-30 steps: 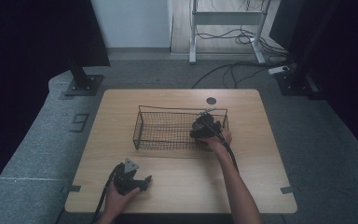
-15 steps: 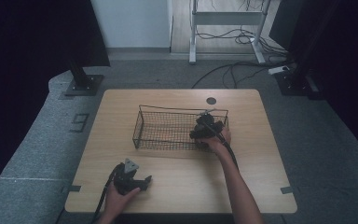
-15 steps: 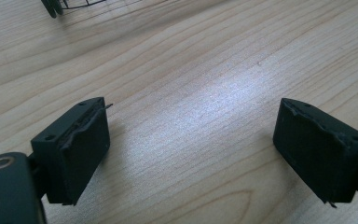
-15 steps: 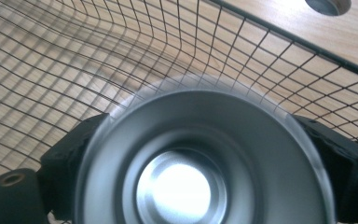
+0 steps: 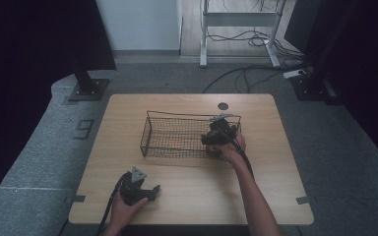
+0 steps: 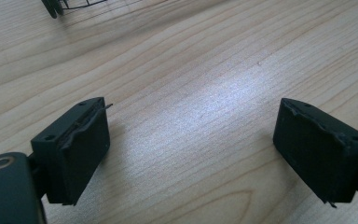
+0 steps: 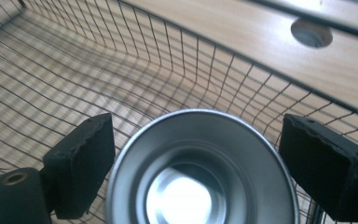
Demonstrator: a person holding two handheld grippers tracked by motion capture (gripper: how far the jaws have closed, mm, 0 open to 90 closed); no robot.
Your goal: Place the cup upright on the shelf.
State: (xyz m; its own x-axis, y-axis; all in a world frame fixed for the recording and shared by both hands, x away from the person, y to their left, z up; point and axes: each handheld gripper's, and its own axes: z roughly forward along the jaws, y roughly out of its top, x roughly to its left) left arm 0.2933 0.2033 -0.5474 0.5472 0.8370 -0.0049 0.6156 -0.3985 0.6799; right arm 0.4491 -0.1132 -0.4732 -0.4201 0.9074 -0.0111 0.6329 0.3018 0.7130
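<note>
A black wire basket [image 5: 177, 135] stands in the middle of the wooden table [image 5: 275, 191]. My right gripper [image 5: 210, 139] reaches into the basket's right end. In the right gripper view an upright silver metal can [image 7: 200, 172] sits between the jaws of that gripper [image 7: 196, 154], its open top facing the camera. The jaws stand wide apart on either side of its rim, with the mesh wall [image 7: 121, 70] behind. My left gripper [image 5: 152, 190] rests near the table's front left edge. The left gripper [image 6: 191, 144] is open over bare wood.
A round cable hole [image 5: 222, 105] lies in the table behind the basket. A corner of the basket [image 6: 56, 7] shows at the top of the left gripper view. Dark curtains, stand bases and floor cables surround the table.
</note>
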